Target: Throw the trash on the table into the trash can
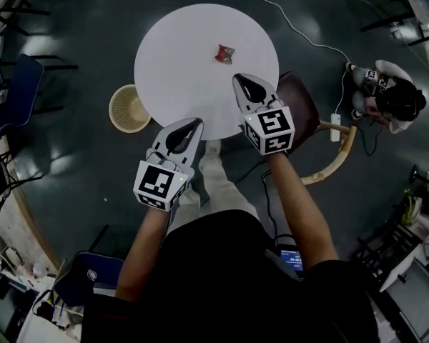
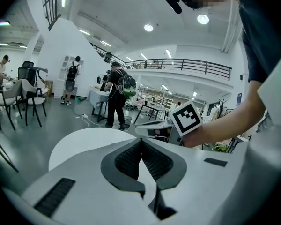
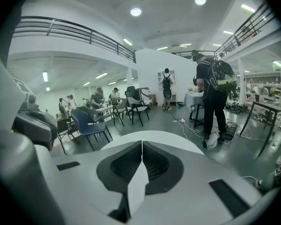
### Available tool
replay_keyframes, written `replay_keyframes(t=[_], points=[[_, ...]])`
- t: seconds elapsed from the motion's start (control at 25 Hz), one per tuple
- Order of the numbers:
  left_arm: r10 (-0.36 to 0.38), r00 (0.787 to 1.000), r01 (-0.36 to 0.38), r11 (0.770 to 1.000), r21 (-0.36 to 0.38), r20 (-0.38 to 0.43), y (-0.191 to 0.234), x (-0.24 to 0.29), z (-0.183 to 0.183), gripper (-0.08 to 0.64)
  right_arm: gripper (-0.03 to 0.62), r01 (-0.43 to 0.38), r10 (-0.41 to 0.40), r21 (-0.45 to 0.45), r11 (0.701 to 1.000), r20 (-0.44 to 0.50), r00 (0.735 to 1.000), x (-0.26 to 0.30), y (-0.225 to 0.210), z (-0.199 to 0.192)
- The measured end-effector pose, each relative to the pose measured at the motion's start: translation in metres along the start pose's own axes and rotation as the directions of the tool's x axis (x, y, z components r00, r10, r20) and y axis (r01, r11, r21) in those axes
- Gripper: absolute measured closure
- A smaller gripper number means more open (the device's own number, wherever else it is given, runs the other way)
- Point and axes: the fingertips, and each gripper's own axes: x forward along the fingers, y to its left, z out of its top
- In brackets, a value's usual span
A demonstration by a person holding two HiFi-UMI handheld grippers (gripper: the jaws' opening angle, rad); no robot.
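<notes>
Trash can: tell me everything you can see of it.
The trash can is a round, beige, open-topped basket with mesh-like walls, plastic or wicker by its look. It stands upright on the dark floor at the near-left edge of the table, its rim meeting the tabletop's outline from above. Nothing shows inside, and only the floor touches it.

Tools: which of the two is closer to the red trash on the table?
The right tool: its tip reaches over the round table near the red trash, while the left tool hangs back at the table's edge.
</notes>
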Motion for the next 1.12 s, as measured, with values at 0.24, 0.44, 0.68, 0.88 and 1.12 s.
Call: replay_keyframes(t=[0.24, 0.44, 0.68, 0.88, 1.12], points=[[0.016, 1.000, -0.017, 1.000, -0.018, -0.027, 0.011, 0.013, -0.012, 0.546, 0.572, -0.007, 0.006, -0.014, 1.000, -0.047, 0.999, 0.027, -0.019, -0.017], [0.030, 0.999, -0.032, 0.999, -0.034, -0.044, 0.018, 0.020, -0.022, 0.546, 0.572, -0.013, 0.008, -0.044, 0.999, -0.100, 0.995, 0.048, -0.028, -0.034], [0.040, 0.997, -0.043, 0.998, -0.048, -0.064, 0.022, 0.034, -0.033, 0.546, 0.572, -0.046, 0.033, -0.083, 0.995, -0.157, 0.987, 0.075, -0.040, -0.051], [0.048, 0.996, -0.052, 0.997, -0.056, -0.072, 0.030, 0.042, -0.040, 0.546, 0.536, -0.046, 0.025, -0.112, 0.993, -0.185, 0.982, 0.099, -0.051, -0.063], [0.050, 0.997, -0.052, 0.998, -0.033, -0.058, 0.041, 0.062, -0.035, 0.546, 0.437, -0.064, 0.030, -0.142, 0.988, -0.233, 0.972, 0.125, -0.059, -0.073]])
